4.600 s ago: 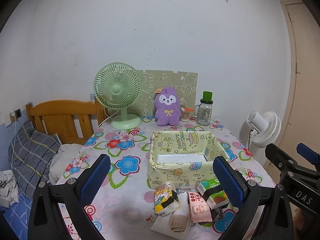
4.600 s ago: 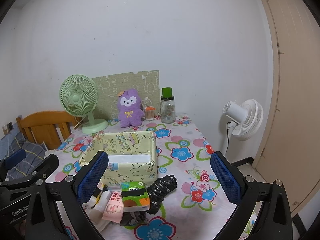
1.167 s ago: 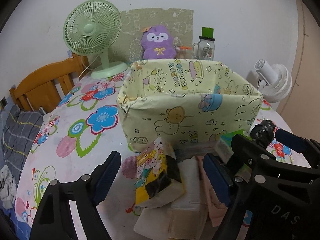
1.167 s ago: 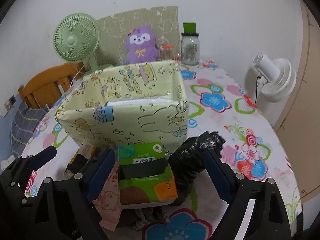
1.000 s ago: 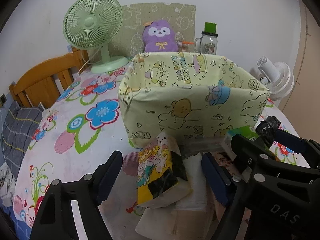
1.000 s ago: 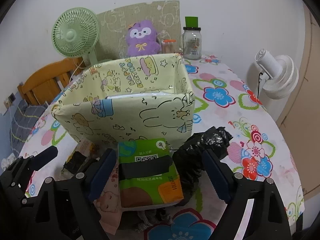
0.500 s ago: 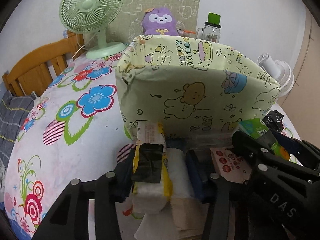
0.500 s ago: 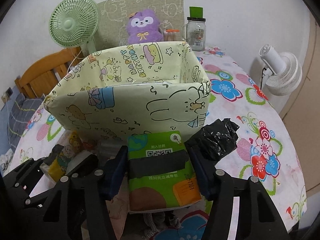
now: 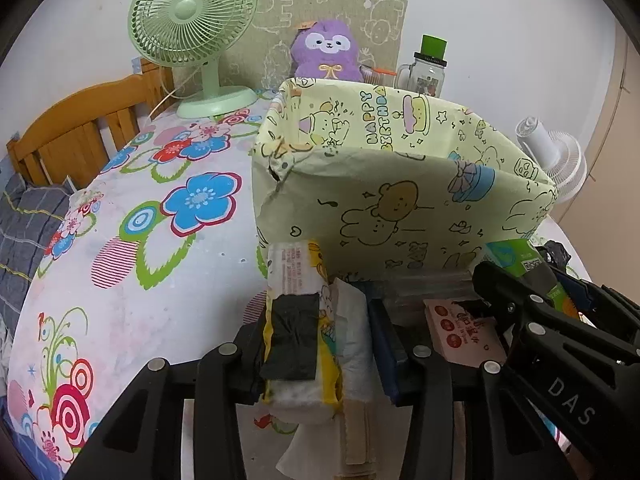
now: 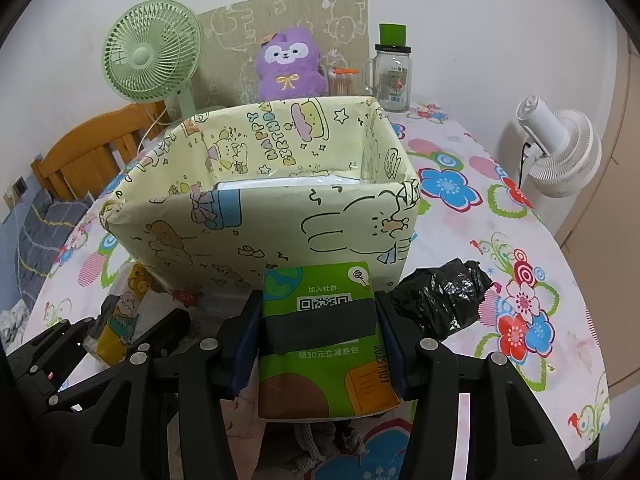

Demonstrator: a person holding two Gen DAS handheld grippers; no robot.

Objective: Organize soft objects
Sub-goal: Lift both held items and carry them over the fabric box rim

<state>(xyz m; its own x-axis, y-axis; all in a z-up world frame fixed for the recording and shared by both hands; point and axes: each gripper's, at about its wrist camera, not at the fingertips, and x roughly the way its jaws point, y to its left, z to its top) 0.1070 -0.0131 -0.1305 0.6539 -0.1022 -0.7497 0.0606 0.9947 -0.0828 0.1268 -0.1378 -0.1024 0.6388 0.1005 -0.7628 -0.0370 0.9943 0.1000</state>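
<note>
Grippers clamp two tissue packs, nothing boxed yet.
Left gripper (image 9: pixel 320 350) has just closed on the yellow pack (image 9: pixel 298 320); right gripper (image 10: pixel 320 344), jaws just closing, pinches the green pack (image 10: pixel 324 336). Pink pack (image 9: pixel 460 332) and black bag (image 10: pixel 444 300) lie beside them; beyond, the box (image 10: pixel 280 216) awaits all.

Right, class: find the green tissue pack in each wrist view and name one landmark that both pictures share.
Left wrist view: the green tissue pack peeks out at the right edge, beside the yellow box, behind the other gripper's black frame.
Right wrist view: it sits bottom centre, clamped between the right gripper pads.
Shared landmark: the purple plush toy behind the box.
</note>
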